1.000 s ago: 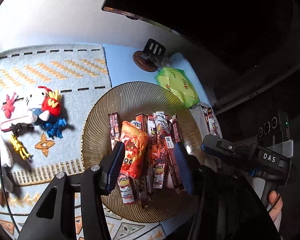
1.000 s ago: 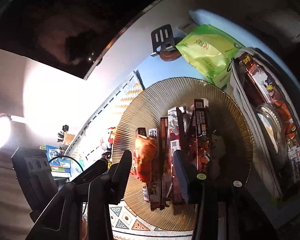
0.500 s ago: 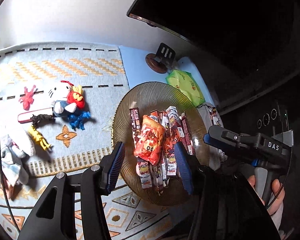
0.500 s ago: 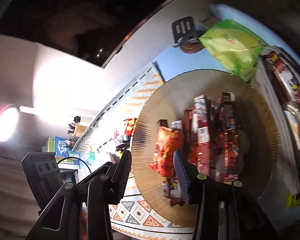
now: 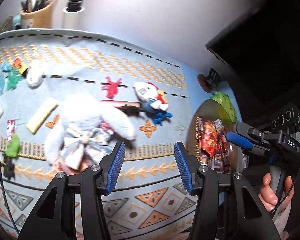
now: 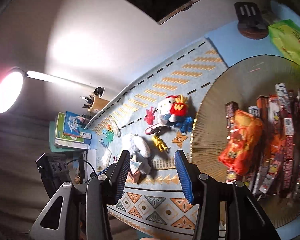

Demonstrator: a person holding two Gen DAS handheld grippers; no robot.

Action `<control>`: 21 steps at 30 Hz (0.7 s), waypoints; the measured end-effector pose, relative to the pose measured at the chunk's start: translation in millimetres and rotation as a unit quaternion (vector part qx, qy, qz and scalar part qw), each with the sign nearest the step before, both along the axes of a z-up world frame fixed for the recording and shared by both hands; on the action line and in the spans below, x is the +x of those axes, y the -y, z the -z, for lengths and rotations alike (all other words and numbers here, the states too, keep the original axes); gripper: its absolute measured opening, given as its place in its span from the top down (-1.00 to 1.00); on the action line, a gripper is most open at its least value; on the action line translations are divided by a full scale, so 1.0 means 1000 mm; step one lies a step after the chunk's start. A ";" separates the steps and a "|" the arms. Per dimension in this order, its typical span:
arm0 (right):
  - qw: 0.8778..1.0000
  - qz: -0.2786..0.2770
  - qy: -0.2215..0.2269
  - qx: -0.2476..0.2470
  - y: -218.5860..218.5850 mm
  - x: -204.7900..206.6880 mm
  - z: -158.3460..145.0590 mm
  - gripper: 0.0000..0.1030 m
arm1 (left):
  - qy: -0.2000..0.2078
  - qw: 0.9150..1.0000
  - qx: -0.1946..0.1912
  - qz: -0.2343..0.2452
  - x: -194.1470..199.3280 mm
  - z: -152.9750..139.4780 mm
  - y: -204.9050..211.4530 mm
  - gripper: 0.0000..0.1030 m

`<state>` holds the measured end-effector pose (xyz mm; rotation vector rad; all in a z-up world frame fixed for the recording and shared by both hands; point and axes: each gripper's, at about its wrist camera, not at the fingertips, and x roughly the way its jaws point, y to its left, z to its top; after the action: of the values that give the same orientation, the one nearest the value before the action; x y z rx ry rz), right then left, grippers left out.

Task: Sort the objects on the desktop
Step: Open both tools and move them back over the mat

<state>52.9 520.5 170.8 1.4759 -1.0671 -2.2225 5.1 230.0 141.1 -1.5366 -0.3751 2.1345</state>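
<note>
My left gripper [image 5: 149, 166] hangs open over the patterned mat [image 5: 150, 182], nothing between its blue pads. Just ahead of it lies a white plush bunny [image 5: 86, 128]. A Hello Kitty plush [image 5: 150, 100], a red figure [image 5: 111, 87] and a blue figure [image 5: 161, 117] lie beyond. My right gripper [image 6: 152, 174] is empty and its jaws are opening, over the mat's near edge, left of the brown ribbed plate [image 6: 240, 84]. The plate holds an orange snack bag [image 6: 242, 142] and several snack sticks [image 6: 288, 132]. A small yellow figure [image 6: 160, 143] lies between the bunny and the plate.
A green pack [image 6: 290, 40] and a black phone stand [image 6: 250, 20] sit behind the plate. A pen cup [image 5: 36, 14], stacked books [image 6: 72, 130] and a lit desk lamp [image 6: 8, 90] stand at the far left. A yellow bar [image 5: 42, 116] and small toys [image 5: 13, 147] dot the mat's left part.
Both grippers have swung left, off the plate and over the mat with the toys. The plate now sits at the right of both views. The white bunny has come into view.
</note>
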 end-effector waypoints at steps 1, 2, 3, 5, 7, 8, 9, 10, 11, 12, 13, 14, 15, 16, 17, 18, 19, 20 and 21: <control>1.000 -0.007 0.000 0.000 0.011 -0.004 0.001 0.12 | 0.002 1.000 -0.004 -0.013 -0.003 0.002 0.016 0.05; 1.000 -0.015 0.000 -0.001 0.021 -0.008 0.001 0.12 | 0.003 1.000 -0.006 -0.025 -0.005 0.004 0.033 0.05; 1.000 -0.022 0.001 -0.002 0.031 -0.011 0.002 0.12 | 0.004 0.999 -0.009 -0.037 -0.007 0.005 0.049 0.05; 0.999 -0.035 0.003 -0.003 0.053 -0.019 0.005 0.12 | 0.004 0.998 -0.014 -0.057 -0.013 0.008 0.078 0.05; 0.999 -0.047 0.004 -0.002 0.075 -0.027 0.008 0.12 | 0.001 0.997 -0.027 -0.066 -0.019 0.011 0.100 0.05; 0.999 -0.053 0.006 -0.001 0.085 -0.030 0.010 0.12 | -0.001 0.997 -0.033 -0.068 -0.022 0.012 0.109 0.05; 0.998 -0.059 0.007 0.003 0.095 -0.034 0.011 0.12 | -0.002 0.997 -0.041 -0.067 -0.026 0.015 0.117 0.05; 0.998 -0.065 0.008 0.007 0.105 -0.038 0.012 0.12 | -0.002 0.997 -0.048 -0.065 -0.030 0.018 0.123 0.05; 0.997 -0.071 0.009 0.013 0.115 -0.041 0.014 0.12 | -0.002 0.997 -0.054 -0.063 -0.034 0.021 0.128 0.05; 0.997 -0.077 0.011 0.019 0.123 -0.045 0.016 0.12 | -0.001 0.997 -0.059 -0.057 -0.038 0.025 0.132 0.05; 0.996 -0.083 0.013 0.026 0.132 -0.048 0.018 0.12 | 0.000 0.997 -0.066 -0.051 -0.042 0.030 0.134 0.05; 0.995 -0.089 0.015 0.032 0.139 -0.052 0.019 0.12 | 0.000 0.996 -0.072 -0.045 -0.045 0.035 0.137 0.05; 0.995 -0.094 0.017 0.040 0.146 -0.056 0.021 0.12 | 0.001 0.996 -0.076 -0.036 -0.049 0.039 0.139 0.05; 0.994 -0.100 0.019 0.049 0.153 -0.060 0.023 0.12 | 0.002 0.996 -0.081 -0.026 -0.052 0.044 0.139 0.05; 0.992 -0.107 0.021 0.056 0.159 -0.064 0.024 0.12 | 0.003 0.996 -0.088 -0.017 -0.055 0.050 0.138 0.05; 0.991 -0.113 0.023 0.065 0.165 -0.068 0.025 0.12 | 0.002 0.996 -0.092 -0.009 -0.057 0.053 0.137 0.05; 0.990 -0.118 0.024 0.075 0.168 -0.072 0.026 0.12 | 0.002 0.996 -0.094 0.001 -0.060 0.057 0.134 0.05; 0.988 -0.124 0.024 0.084 0.172 -0.077 0.026 0.12 | 0.000 0.995 -0.096 0.008 -0.063 0.061 0.132 0.05; 0.987 -0.128 0.023 0.092 0.174 -0.080 0.025 0.12 | -0.001 0.995 -0.100 0.014 -0.067 0.064 0.130 0.05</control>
<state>-27.4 346.4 146.0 1.6433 -0.6536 -2.1593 -61.4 100.1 76.9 -1.6381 -0.1406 2.2061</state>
